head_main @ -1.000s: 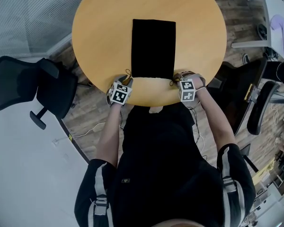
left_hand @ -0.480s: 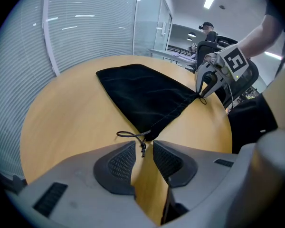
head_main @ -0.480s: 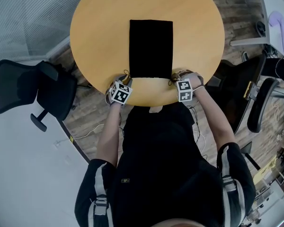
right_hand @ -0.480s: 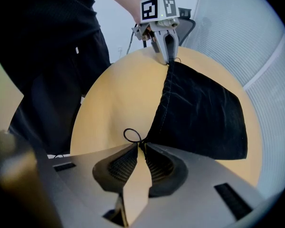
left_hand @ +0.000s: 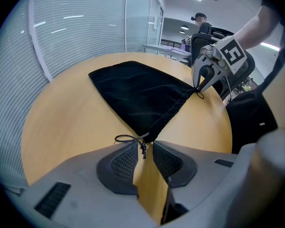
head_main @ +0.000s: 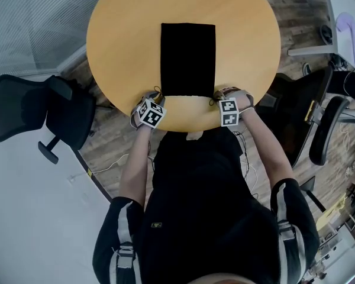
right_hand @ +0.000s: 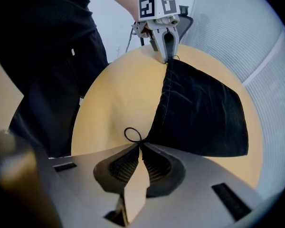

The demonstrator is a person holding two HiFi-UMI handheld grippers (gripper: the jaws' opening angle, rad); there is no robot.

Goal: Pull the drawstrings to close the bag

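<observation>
You have one black bag (head_main: pixel 187 58) lying flat on the round wooden table (head_main: pixel 124 34), its long axis running straight away from you and its mouth at the near edge, facing you. Two drawstrings leave that mouth, one at each near corner, and you have two grippers, one at each corner. Your left gripper (left_hand: pixel 143 148) stands narrowly parted: the left drawstring (left_hand: pixel 128 138) lies over one jaw and its tip hangs in the gap, not pinched. Your right gripper (right_hand: pixel 139 148) has just been closing, and its jaw tips now meet on the right drawstring (right_hand: pixel 131 135), whose small loop shows just beyond them. Each gripper's cube carries black-and-white square markers.
</observation>
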